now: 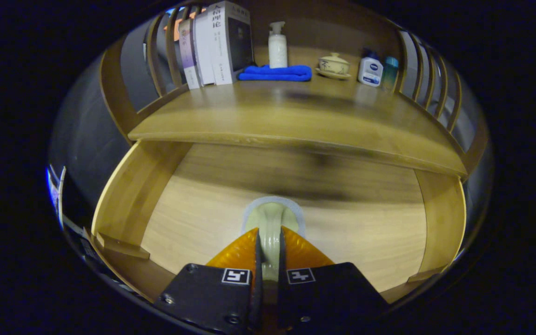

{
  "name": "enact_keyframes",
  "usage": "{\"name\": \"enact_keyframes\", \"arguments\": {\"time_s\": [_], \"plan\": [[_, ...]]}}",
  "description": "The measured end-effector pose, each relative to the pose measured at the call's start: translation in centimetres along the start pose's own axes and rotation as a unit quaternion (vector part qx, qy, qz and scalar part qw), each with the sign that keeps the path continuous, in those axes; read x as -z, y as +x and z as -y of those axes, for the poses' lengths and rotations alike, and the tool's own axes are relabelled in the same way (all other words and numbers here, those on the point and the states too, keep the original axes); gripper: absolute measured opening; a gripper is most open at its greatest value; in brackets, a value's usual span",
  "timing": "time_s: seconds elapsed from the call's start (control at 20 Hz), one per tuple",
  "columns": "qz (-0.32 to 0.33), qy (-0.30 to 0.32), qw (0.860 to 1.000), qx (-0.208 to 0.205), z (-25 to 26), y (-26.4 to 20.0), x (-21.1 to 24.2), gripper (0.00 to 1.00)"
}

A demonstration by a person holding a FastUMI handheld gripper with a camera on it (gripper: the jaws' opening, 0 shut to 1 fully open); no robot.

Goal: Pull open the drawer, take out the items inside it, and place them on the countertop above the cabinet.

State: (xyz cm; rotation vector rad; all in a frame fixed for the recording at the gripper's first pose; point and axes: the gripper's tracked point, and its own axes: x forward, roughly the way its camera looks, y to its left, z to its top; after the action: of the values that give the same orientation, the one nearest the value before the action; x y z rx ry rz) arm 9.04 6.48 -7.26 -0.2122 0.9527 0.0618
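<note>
Gripper view puts my gripper (270,246) over the open drawer (291,223), its two orange fingers (237,253) drawn nearly together and both pressing on a pale, cream-green glazed piece (271,218) that stands on edge between them; its rounded rim looks like a small plate or lid, but I cannot tell which. The piece appears lifted off the drawer floor, though blur keeps me from being sure. For this step I judge the job is to raise it straight up until it is above the front edge of the countertop (296,116), which overhangs the far part of the drawer, then carry it forward and set it down flat on the bare wood. I would keep the grip firm, since a smooth glazed edge may slip or swing between the pads. Around the drawer, the left wall (130,195) and right wall (440,218) stand well apart from the fingers. At the far end of the countertop stand books (217,44) at left, a folded blue towel (275,73) with a white pump bottle (277,46) behind it, a lidded tea bowl on a saucer (334,65), and two small bottles (376,70) at right; I would land well short of them.
</note>
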Motion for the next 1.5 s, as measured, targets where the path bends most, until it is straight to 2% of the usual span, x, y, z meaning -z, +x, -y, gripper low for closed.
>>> {"name": "enact_keyframes", "arguments": {"time_s": [0.4,0.75,0.9,1.1,1.5], "plan": [[0.039,-0.07,0.997,0.0,-0.5,-3.8,-2.3,0.15],[0.07,-0.092,0.993,0.001,-0.8,-7.5,-3.5,0.15],[0.09,-0.085,0.992,-0.006,-0.7,-9.1,-4.9,0.15],[0.111,-0.072,0.991,0.004,0.9,-10.4,-8.3,0.15],[0.099,0.0,0.995,-0.002,3.9,-7.1,-14.0,0.15]]}}
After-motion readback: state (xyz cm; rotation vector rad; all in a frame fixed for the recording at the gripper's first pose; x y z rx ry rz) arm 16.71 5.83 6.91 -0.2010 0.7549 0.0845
